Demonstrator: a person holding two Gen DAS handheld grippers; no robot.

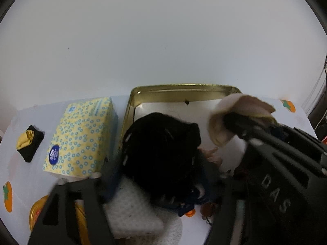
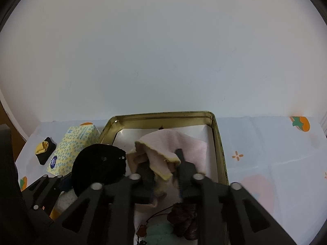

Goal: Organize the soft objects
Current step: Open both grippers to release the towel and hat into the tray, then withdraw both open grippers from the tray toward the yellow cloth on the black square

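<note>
A gold tin tray with a white liner lies by the wall. My right gripper is shut on a pink and cream cloth and holds it over the tray; that cloth and the right gripper's arm also show in the left wrist view. My left gripper holds a black fuzzy soft object at the tray's left edge, above a white knitted cloth. Its fingertips are hidden by the black object.
A yellow patterned tissue pack lies left of the tray. A black and yellow folded item lies further left. A dark red yarn bundle and a teal piece lie near the tray's front. A yellow round lid sits at lower left.
</note>
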